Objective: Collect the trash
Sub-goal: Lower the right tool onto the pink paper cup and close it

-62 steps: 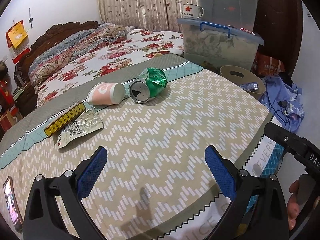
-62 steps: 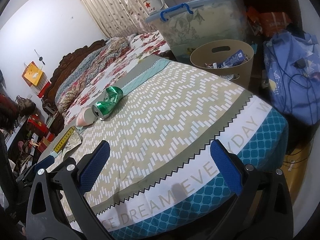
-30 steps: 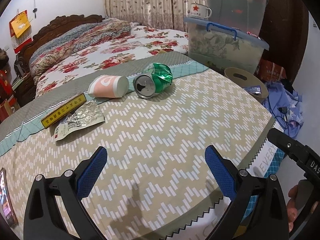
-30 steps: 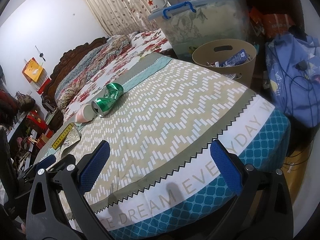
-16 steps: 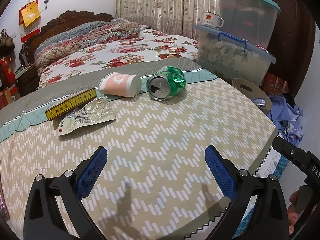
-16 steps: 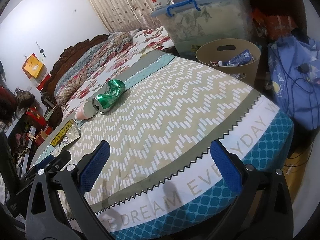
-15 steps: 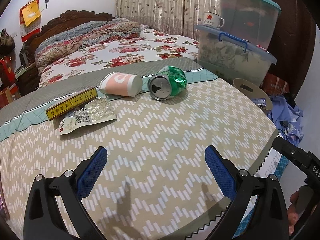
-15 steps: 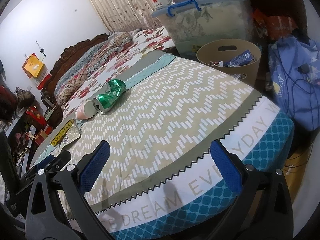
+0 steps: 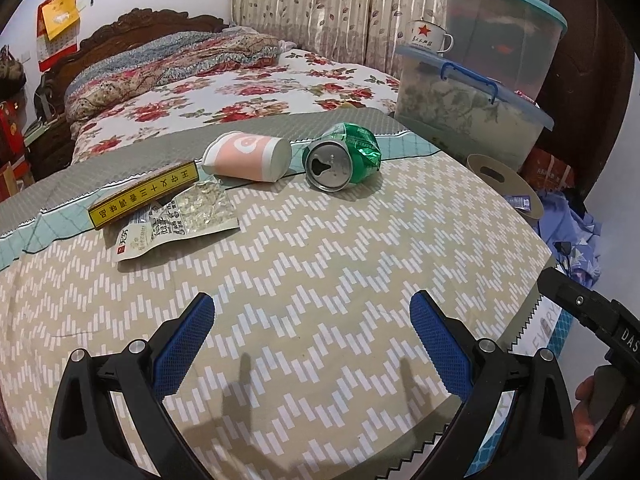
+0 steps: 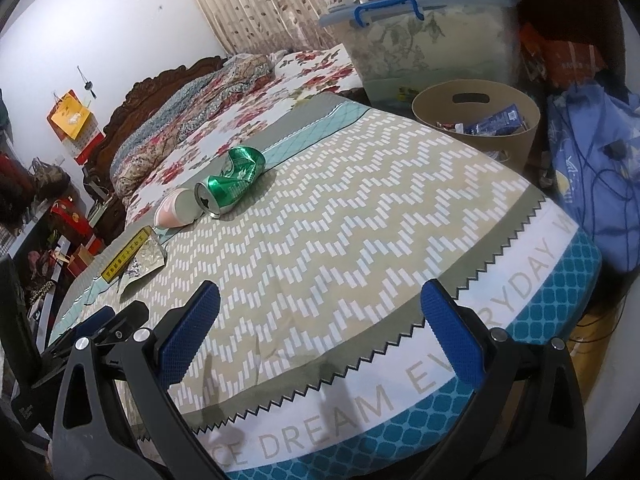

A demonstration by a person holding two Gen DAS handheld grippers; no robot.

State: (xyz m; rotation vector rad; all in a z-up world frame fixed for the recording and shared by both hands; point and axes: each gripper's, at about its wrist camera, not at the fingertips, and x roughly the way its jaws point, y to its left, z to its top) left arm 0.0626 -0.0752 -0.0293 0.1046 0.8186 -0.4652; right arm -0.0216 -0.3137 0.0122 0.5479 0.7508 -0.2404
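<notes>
Left wrist view: crushed can point(image 9: 344, 157) lies well beyond spread fingers point(image 9: 185, 340).

A home bedroom: carved headboard point(image 9: 136, 34), floral bedding point(image 9: 256, 92), curtains point(image 9: 332, 4).

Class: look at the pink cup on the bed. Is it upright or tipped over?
Tipped over. The cup lies on its side on the bedspread, beside the crushed green can.

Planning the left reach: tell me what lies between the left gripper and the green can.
Only bare bedspread between left gripper and green can, in the left wrist view.
</notes>
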